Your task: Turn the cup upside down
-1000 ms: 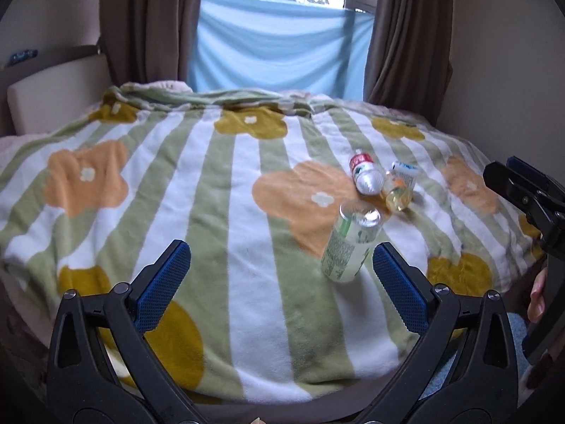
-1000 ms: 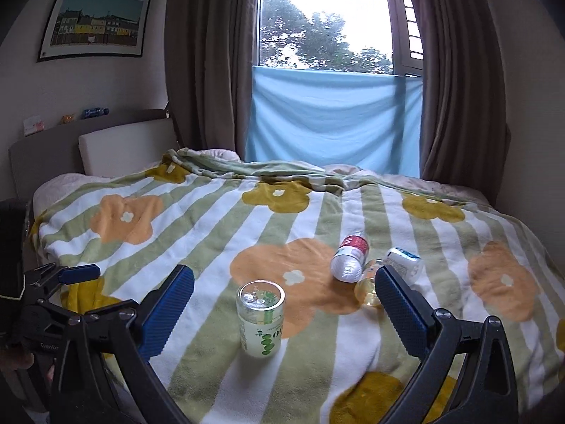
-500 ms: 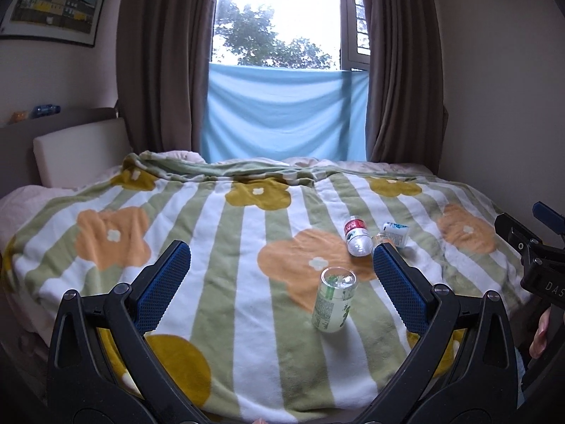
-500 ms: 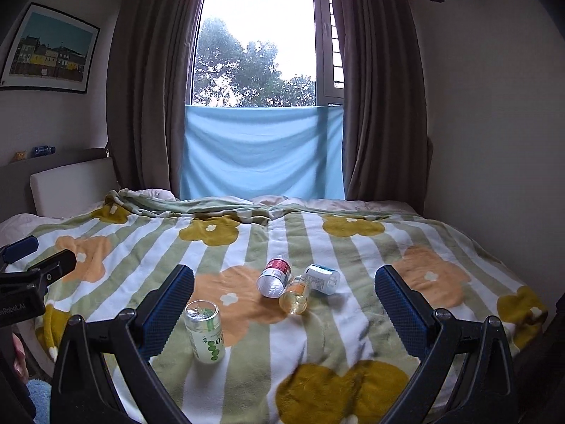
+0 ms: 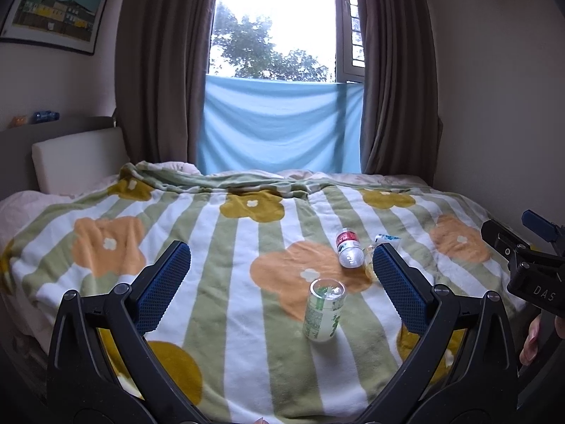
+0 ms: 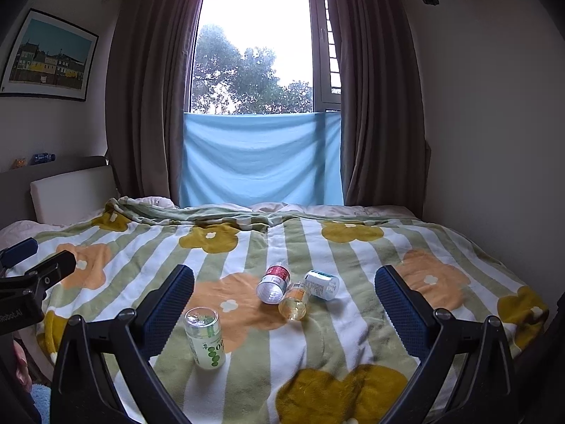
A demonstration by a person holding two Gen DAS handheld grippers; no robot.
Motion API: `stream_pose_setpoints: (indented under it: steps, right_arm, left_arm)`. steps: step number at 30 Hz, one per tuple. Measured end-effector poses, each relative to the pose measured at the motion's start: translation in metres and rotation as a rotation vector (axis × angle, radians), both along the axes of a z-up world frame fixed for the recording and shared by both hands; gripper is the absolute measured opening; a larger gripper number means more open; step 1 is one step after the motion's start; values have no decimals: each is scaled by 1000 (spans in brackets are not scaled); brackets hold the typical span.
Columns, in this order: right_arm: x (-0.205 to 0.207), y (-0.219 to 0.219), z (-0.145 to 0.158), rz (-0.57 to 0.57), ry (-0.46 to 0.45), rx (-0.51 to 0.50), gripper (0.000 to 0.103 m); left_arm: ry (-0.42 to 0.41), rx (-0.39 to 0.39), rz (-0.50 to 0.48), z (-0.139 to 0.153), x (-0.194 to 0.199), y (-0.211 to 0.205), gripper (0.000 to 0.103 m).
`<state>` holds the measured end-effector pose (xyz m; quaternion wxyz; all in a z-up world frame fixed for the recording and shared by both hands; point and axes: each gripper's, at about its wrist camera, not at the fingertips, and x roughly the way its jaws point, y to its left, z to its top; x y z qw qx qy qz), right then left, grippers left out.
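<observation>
A clear cup with green print (image 5: 324, 310) stands on the striped flower blanket, leaning a little; it also shows in the right wrist view (image 6: 205, 336). My left gripper (image 5: 279, 284) is open and empty, held back from the cup, which sits between its fingers in the view. My right gripper (image 6: 284, 305) is open and empty, also held back; the cup lies by its left finger (image 6: 166, 304). Each gripper shows at the edge of the other's view, the right one (image 5: 529, 265) and the left one (image 6: 28, 275).
Three small bottles lie on their sides beyond the cup: a red-labelled one (image 6: 273, 282), a yellow one (image 6: 296, 300) and a blue-capped one (image 6: 322, 283). The bed (image 6: 441, 247) fills the foreground, with a headboard at left and curtains and window behind.
Both grippers have pulled back and tilted up from the bed, so the cup and bottles look smaller and farther. Both stayed open. The cup has not moved.
</observation>
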<state>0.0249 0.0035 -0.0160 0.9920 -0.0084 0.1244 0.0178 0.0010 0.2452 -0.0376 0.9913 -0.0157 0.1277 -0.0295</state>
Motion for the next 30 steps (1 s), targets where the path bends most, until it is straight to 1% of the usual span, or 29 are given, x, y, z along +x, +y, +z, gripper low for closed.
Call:
stream_pose_setpoints:
  steps: [11,30]
  right_arm:
    - [-3,2,1,-3,-5,0,102]
    - [1,5,0,6,12,-5,102]
  left_arm:
    - [9,14,0,-1,2,-2,103]
    - [7,12,-7,0,2,-1,103]
